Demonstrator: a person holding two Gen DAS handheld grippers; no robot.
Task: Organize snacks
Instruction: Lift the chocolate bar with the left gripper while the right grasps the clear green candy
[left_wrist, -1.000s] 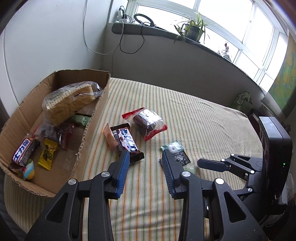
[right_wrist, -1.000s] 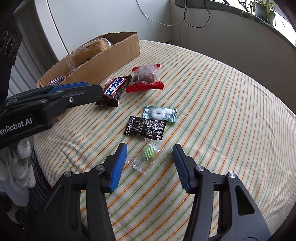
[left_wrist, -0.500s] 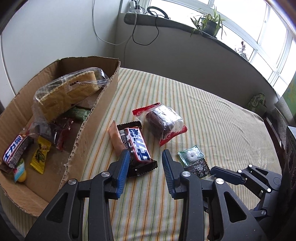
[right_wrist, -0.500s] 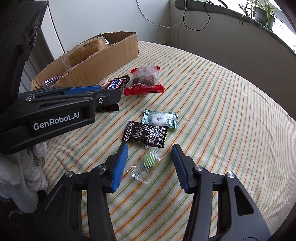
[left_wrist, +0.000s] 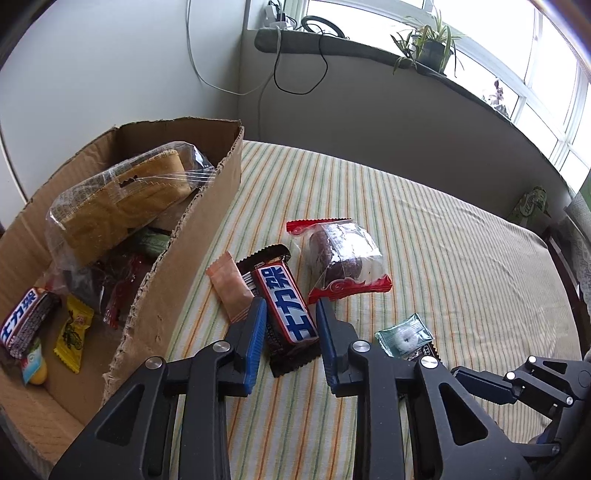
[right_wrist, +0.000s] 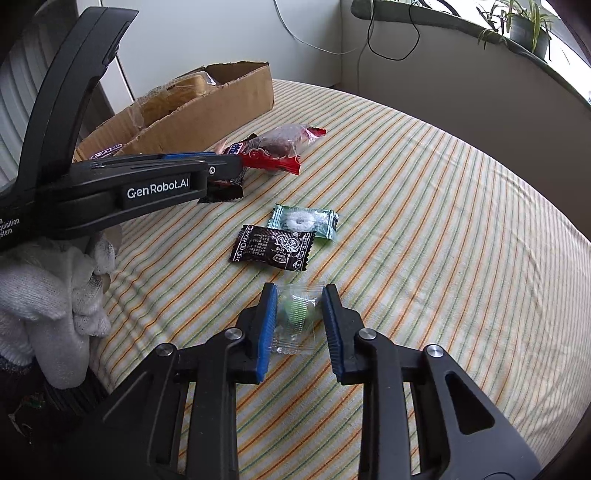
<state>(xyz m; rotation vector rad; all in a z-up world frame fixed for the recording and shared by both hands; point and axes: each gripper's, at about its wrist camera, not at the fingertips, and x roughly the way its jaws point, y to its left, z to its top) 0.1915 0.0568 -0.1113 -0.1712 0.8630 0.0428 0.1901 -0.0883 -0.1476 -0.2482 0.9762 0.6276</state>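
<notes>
My left gripper (left_wrist: 290, 321) is open, its blue pads on either side of a red-and-blue chocolate bar (left_wrist: 284, 302) lying on a dark wrapper on the striped cloth. My right gripper (right_wrist: 299, 306) is open around a clear-wrapped green candy (right_wrist: 297, 312). A cardboard box (left_wrist: 177, 266) at the left holds a wafer pack (left_wrist: 122, 199) and several small snacks. A red-edged cake packet (left_wrist: 343, 258), a teal mint (right_wrist: 303, 221) and a black candy packet (right_wrist: 273, 247) lie loose on the cloth.
An orange sachet (left_wrist: 231, 284) lies beside the chocolate bar near the box wall. The striped table (right_wrist: 443, 221) is bordered by a grey ledge with plants (left_wrist: 428, 48) and cables. My gloved hand (right_wrist: 55, 288) shows at the left of the right wrist view.
My left gripper moved forward so the chocolate bar now sits between its pads. My right gripper moved forward and narrowed around the green candy.
</notes>
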